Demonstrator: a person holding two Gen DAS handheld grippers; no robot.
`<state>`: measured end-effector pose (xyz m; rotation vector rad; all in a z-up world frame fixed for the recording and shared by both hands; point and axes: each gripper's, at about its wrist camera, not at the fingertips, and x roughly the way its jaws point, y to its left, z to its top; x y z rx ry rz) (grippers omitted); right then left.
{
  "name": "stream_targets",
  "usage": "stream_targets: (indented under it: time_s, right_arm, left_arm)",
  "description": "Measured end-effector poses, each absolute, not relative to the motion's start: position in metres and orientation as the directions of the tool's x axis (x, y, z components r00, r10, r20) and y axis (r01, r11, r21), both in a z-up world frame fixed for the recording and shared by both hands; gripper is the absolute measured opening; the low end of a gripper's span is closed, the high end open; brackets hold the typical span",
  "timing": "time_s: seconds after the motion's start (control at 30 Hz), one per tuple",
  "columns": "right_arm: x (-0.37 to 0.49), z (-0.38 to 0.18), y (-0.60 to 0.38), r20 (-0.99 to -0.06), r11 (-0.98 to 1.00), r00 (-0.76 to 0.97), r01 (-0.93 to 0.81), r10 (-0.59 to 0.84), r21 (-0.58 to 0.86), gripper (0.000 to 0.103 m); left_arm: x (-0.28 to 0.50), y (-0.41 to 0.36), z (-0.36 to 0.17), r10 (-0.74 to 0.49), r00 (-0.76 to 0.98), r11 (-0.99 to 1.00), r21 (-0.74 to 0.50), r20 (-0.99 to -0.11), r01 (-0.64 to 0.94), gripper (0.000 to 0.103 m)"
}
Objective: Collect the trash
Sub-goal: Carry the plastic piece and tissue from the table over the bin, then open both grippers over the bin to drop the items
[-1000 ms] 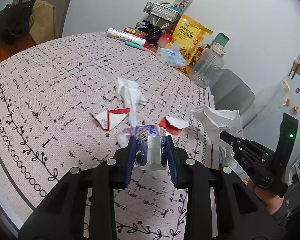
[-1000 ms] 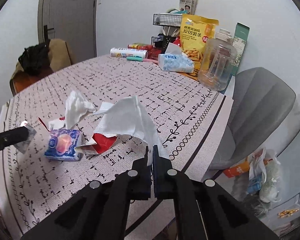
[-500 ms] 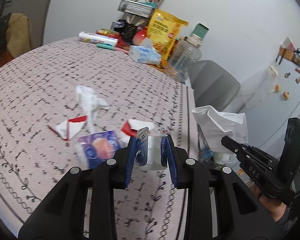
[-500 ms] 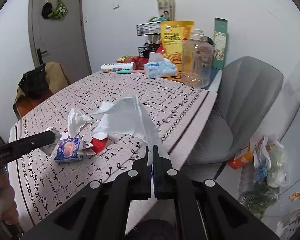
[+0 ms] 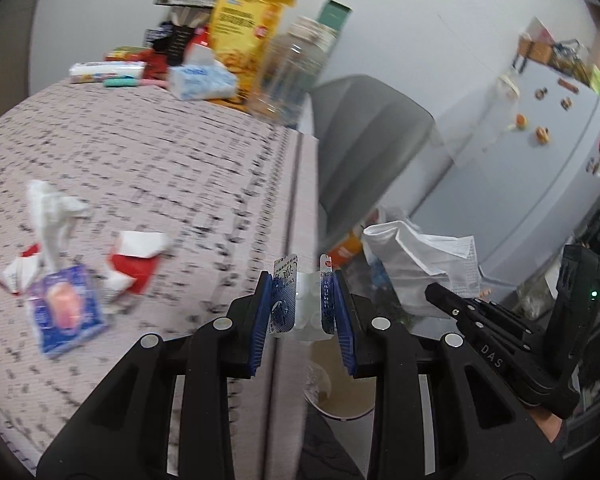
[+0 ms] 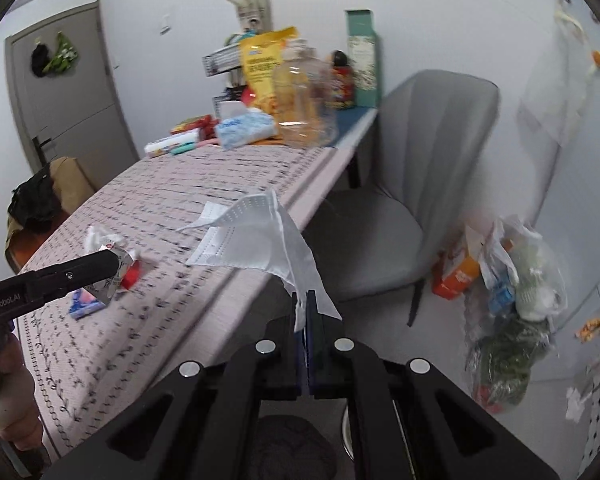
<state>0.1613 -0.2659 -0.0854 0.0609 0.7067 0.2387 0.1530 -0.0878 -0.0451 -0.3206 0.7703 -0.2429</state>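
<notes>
While both grippers carry trash off the table edge, the job looks partly done. The left gripper [image 5: 303, 300], low in the middle of its view, is partly closed on a small blister pack [image 5: 302, 295]. The right gripper [image 6: 307, 312] is pinched tight on a white face mask [image 6: 256, 236]. Still on the tablecloth [image 5: 172, 168] at the left are a crumpled tissue [image 5: 50, 210], red-and-white wrappers [image 5: 136, 252] and a blue packet [image 5: 66, 310]. Only the right view shows the full plastic bag [image 6: 512, 300] on the floor at the right. Only the left view shows a round bin rim [image 5: 340, 400] low in the middle.
</notes>
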Motion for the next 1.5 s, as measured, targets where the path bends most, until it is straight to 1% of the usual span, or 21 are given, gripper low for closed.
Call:
stream_targets:
  time_s: [0.3,0.43,0.6,0.7,0.87,0.93,1.03,1.07,1.1,1.13,1.17,1.4,1.5]
  right_arm:
    - [0.164,-0.133,-0.336,-0.703,0.982,0.691,-0.061,0.169,0.176,0.003]
    - [0.166,-0.168,-0.363,-0.748,0.981,0.648,0.004,0.143,0.191,0.003]
    - [0.165,-0.212,-0.392,-0.790,0.972,0.599,0.081,0.131,0.223,0.003]
    - [0.167,-0.244,-0.410,-0.812,0.951,0.561,0.129,0.163,0.280,0.003]
    - [0.172,-0.283,-0.431,-0.819,0.925,0.540,0.178,0.193,0.336,0.003]
    - [0.172,-0.298,-0.437,-0.824,0.915,0.530,0.202,0.198,0.349,0.006]
    - [0.173,-0.321,-0.446,-0.821,0.896,0.518,0.209,0.239,0.392,0.007]
    - [0.174,-0.327,-0.449,-0.819,0.891,0.514,0.205,0.253,0.404,0.013]
    - [0.174,-0.331,-0.451,-0.818,0.887,0.513,0.207,0.261,0.413,0.020]
    - [0.172,-0.335,-0.454,-0.816,0.882,0.515,0.217,0.261,0.419,0.039]
    - [0.169,-0.337,-0.456,-0.814,0.880,0.520,0.222,0.258,0.420,0.045]
    - [0.154,-0.345,-0.479,-0.832,0.873,0.503,0.267,0.236,0.409,0.045]
    - [0.148,-0.341,-0.489,-0.833,0.870,0.506,0.283,0.223,0.404,0.045]
  left_arm:
    - [0.184,-0.169,-0.071,-0.398,0.588,0.915,-0.345,-0.704,0.207,0.030]
    - [0.198,-0.207,-0.089,-0.408,0.537,0.913,-0.320,-0.738,0.254,0.030]
    - [0.216,-0.241,-0.120,-0.404,0.463,0.912,-0.307,-0.789,0.272,0.029]
    - [0.224,-0.257,-0.140,-0.392,0.420,0.914,-0.296,-0.818,0.276,0.029]
    - [0.237,-0.281,-0.179,-0.369,0.340,0.919,-0.284,-0.865,0.275,0.029]
    - [0.239,-0.290,-0.193,-0.354,0.314,0.922,-0.273,-0.881,0.274,0.029]
    - [0.241,-0.299,-0.211,-0.337,0.280,0.925,-0.261,-0.899,0.278,0.029]
    - [0.241,-0.301,-0.216,-0.334,0.267,0.925,-0.259,-0.904,0.279,0.029]
    - [0.243,-0.304,-0.221,-0.330,0.257,0.925,-0.257,-0.908,0.280,0.029]
    - [0.242,-0.307,-0.226,-0.326,0.249,0.926,-0.254,-0.912,0.281,0.029]
    - [0.242,-0.310,-0.231,-0.320,0.238,0.926,-0.250,-0.917,0.282,0.029]
    - [0.242,-0.322,-0.249,-0.318,0.194,0.924,-0.257,-0.928,0.284,0.030]
    - [0.242,-0.325,-0.252,-0.342,0.176,0.917,-0.287,-0.923,0.278,0.035]
